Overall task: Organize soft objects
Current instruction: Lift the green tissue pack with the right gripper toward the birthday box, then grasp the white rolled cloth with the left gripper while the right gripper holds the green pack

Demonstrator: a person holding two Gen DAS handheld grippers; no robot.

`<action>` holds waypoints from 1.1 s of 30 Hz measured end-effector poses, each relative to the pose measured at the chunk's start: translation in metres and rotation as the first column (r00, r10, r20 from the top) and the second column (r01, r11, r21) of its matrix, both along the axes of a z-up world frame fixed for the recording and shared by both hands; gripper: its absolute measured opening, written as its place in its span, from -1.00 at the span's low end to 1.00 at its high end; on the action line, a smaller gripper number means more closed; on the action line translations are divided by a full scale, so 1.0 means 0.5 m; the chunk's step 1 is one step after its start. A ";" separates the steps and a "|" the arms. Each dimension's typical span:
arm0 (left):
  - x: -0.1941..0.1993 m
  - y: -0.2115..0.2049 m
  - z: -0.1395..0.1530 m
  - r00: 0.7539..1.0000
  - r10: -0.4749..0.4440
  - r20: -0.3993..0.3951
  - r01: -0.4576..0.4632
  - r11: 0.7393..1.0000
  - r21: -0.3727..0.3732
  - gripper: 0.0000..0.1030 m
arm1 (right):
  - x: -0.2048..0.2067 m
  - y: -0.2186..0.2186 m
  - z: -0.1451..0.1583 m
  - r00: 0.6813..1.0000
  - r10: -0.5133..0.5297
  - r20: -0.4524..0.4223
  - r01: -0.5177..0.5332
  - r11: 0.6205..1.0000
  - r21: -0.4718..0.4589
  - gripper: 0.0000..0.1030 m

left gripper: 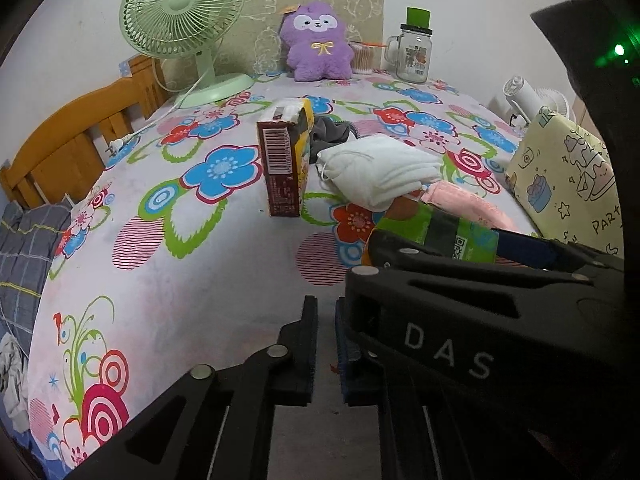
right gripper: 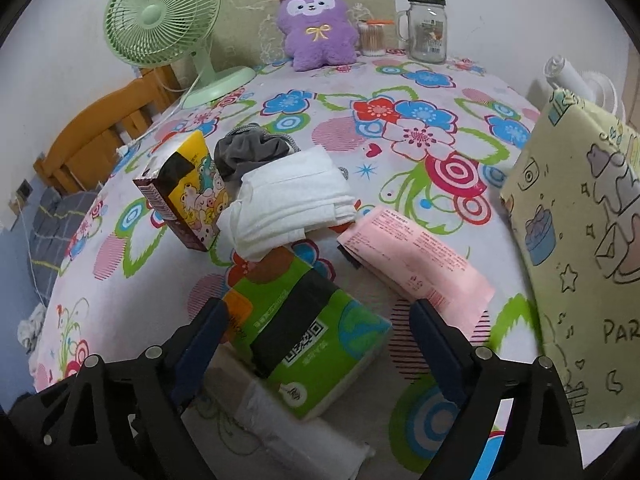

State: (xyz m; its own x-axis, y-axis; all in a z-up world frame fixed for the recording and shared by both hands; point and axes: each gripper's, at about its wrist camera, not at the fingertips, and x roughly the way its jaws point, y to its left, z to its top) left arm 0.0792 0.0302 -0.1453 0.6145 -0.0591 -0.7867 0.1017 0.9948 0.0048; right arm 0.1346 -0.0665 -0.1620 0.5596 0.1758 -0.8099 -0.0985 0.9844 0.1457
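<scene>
1. Floral sheet covers bed; wood headboard at left, white wall behind.
2. Back row: green fan, purple plush, glass mug jar.
3. Writing: yellow cushion reads "PAR…"; right gripper arm shows "DAS" in left view.
4. Green tissue pack w/ QR code lies betw. right gripper's wide-apart jaws, pads not pressing it.
5. Left gripper nearly together, nothing held.
</scene>
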 end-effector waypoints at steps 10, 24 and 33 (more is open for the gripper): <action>0.000 0.007 -0.001 1.000 0.025 0.014 -0.025 1.000 0.012 -0.45 | -0.026 0.025 0.004 0.996 0.080 0.032 -0.079 0.996 -0.043 0.23; -0.029 -0.013 0.021 0.997 0.029 0.065 -0.031 0.999 0.026 0.60 | -0.080 -0.020 0.064 0.985 0.055 0.162 -0.047 0.998 -0.052 -0.42; -0.057 -0.040 0.045 0.995 0.005 0.104 -0.009 0.999 0.031 0.82 | -0.116 -0.072 0.096 0.976 0.001 0.217 0.011 0.999 -0.053 -0.45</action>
State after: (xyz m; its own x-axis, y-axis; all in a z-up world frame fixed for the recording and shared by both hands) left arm 0.0507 0.0100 -0.1227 0.6930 -0.0311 -0.7203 0.0922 0.9947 0.0458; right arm 0.0767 -0.1027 -0.1142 0.7240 0.1322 -0.6770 -0.1169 0.9908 0.0685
